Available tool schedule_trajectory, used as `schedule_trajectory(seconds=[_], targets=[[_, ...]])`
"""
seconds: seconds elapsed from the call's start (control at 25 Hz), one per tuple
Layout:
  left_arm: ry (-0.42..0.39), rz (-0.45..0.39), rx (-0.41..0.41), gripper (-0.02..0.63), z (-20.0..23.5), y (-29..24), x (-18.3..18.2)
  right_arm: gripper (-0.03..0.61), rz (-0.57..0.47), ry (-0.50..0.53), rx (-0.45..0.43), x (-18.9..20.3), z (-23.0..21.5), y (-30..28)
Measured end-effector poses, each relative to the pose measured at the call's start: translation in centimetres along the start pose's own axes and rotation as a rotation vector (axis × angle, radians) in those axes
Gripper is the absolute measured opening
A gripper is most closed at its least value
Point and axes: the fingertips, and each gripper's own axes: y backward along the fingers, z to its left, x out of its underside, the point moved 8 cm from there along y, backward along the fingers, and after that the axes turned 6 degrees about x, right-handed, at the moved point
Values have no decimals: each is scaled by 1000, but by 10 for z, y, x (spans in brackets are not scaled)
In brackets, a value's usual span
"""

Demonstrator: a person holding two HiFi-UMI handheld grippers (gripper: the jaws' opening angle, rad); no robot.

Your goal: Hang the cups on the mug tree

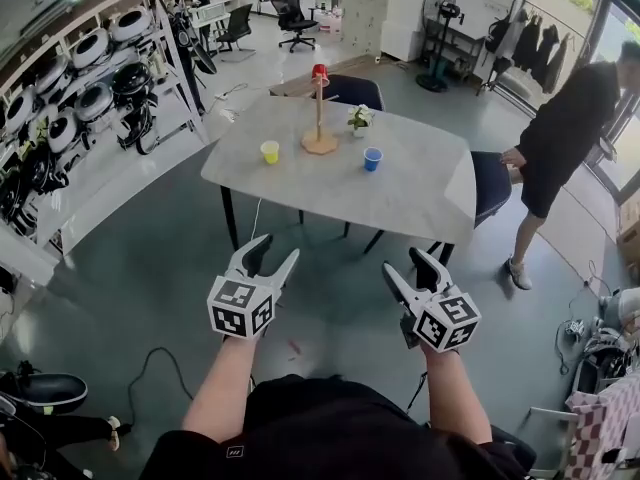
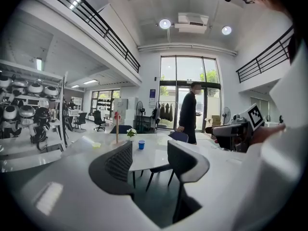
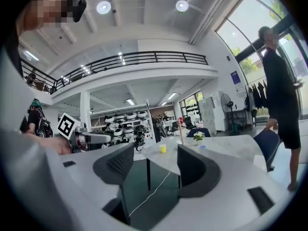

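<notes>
A wooden mug tree (image 1: pixel 319 118) stands at the far middle of the grey table (image 1: pixel 420 188), with a red cup (image 1: pixel 319 71) on its top. On the tabletop a yellow cup (image 1: pixel 270 152) sits to the tree's left and a blue cup (image 1: pixel 372 158) to its right. Both grippers hang over the floor, well short of the table's near edge. My left gripper (image 1: pixel 278 248) is open and empty; its own view shows the blue cup (image 2: pixel 141 144) far off. The right gripper (image 1: pixel 402 261) is likewise open and empty, with the yellow cup (image 3: pixel 163 148) distant between its jaws.
A small potted plant (image 1: pixel 359 120) stands beside the tree. Dark chairs (image 1: pixel 350 90) sit behind and to the right of the table. A person in black (image 1: pixel 565 128) stands at the right. Racks of round machines (image 1: pixel 60 118) line the left wall. A cable trails across the floor.
</notes>
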Motion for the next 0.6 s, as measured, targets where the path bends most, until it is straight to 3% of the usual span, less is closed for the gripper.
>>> schedule_trajectory(seconds=[0.32,0.6], targets=[[6,5,15,215,-14,-17,3,252,32,-19,-31,12,-7,3],[16,25,44,215,10,-43,8,252,56,-35,-16,13,-22,-24]])
